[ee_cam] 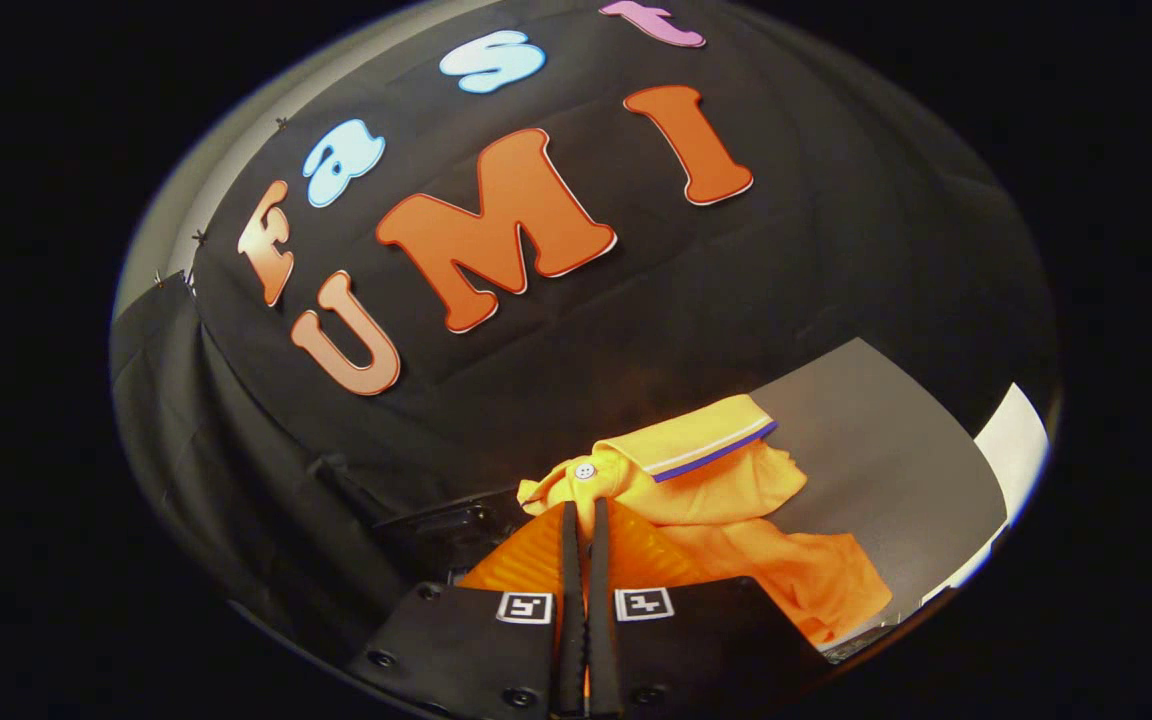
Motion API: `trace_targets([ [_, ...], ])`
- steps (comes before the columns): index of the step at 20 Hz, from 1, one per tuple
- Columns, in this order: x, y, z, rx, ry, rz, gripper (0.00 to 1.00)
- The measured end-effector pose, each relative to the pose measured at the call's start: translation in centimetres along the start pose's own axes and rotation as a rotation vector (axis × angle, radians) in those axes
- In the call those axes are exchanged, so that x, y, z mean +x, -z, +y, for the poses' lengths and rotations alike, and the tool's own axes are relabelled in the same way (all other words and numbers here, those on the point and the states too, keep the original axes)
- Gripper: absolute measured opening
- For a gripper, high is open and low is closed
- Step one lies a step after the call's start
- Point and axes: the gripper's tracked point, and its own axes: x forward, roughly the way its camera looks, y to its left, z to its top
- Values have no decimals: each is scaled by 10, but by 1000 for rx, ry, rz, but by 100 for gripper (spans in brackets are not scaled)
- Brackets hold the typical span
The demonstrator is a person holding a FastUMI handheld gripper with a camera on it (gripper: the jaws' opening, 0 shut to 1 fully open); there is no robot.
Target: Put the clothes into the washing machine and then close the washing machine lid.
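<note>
My gripper (pixel 584 512) is squeezed almost all the way together. The two fingers stand side by side with only a thin slit between them. A bit of the orange shirt (pixel 726 490) is pinched in that slit, right at the tips. So I am holding the shirt by a small fold near its front.

The shirt is bright orange and all crumpled up. Its collar (pixel 698 438) sits at the top, just past my fingers. The collar has a white stripe and a blue stripe along its edge. A small white button (pixel 585 470) shows just ahead of my fingertips. The rest of the shirt hangs off to one side of my fingers, in loose folds.

Behind the shirt is a flat grey surface (pixel 876 440). The shirt's far side lies in front of it, and I cannot tell if the cloth rests on it or hangs above it. Beyond that is a white edge (pixel 1021 440). Something dark and shiny (pixel 446 530) sits beside my fingers on the other side, but it is too dark to tell what it is.
</note>
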Motion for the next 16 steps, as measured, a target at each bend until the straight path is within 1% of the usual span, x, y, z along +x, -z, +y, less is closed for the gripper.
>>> trace_targets([
  [4,-19,13,55,-56,-36,-2,9],
  [7,-31,29,107,-89,-86,-1,9],
  [8,-20,33,126,-109,-103,4,9],
  [11,-19,71,175,-172,-160,59,9],
  [14,-1,112,218,-179,-237,108,9],
  [16,22,139,235,-169,-262,150,9],
])
